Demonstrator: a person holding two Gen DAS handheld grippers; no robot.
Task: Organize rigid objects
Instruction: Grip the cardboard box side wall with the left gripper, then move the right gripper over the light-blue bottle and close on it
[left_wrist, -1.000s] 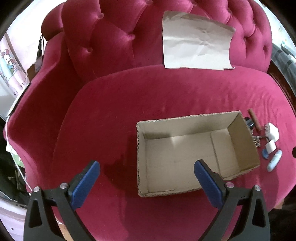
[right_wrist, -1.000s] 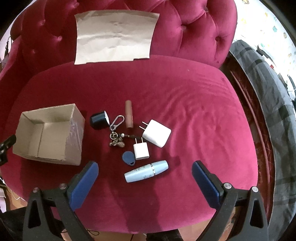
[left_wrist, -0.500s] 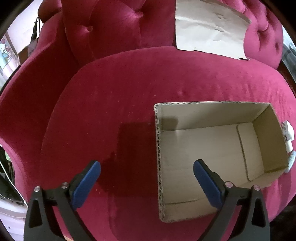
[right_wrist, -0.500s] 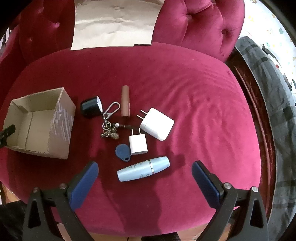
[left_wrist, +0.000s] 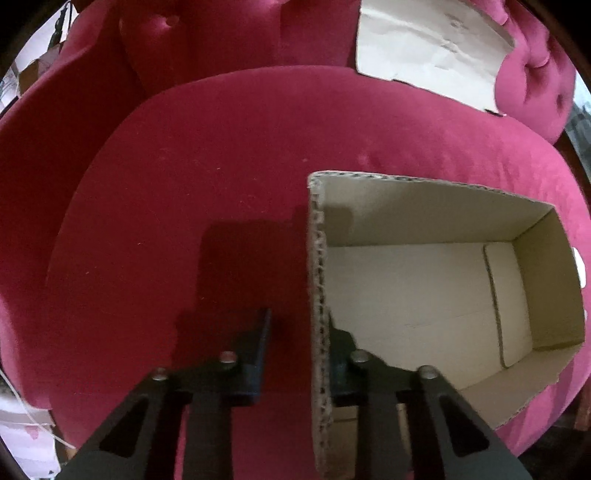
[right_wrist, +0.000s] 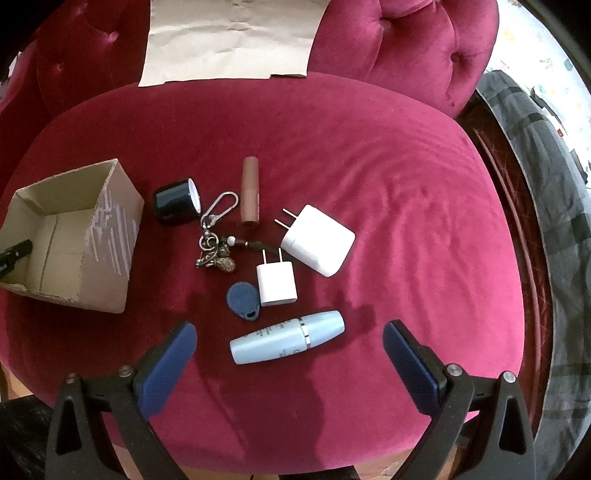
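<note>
An open cardboard box (left_wrist: 406, 206) stands on the red velvet seat. My left gripper (left_wrist: 299, 319) straddles its near left wall, one finger outside and one inside. Its jaws are closing, and a gap still shows beside the outer finger. In the right wrist view the box (right_wrist: 110, 236) is at the left. My right gripper (right_wrist: 290, 328) stands open just above a light blue bottle (right_wrist: 288, 341). Beyond lie a blue key fob (right_wrist: 243, 301), a small white plug (right_wrist: 277, 282), a large white charger (right_wrist: 319, 240), a keychain (right_wrist: 216, 236), a brown tube (right_wrist: 250, 190) and a black cylinder (right_wrist: 175, 201).
A creased brown paper sheet (right_wrist: 232, 37) leans on the tufted backrest. A grey plaid cloth (right_wrist: 554, 221) lies beyond the seat's right edge. The seat's front edge drops off just under my right gripper.
My left gripper dropped toward the box's left wall and its jaws narrowed from wide apart to either side of that wall. My right gripper sank a little toward the small items.
</note>
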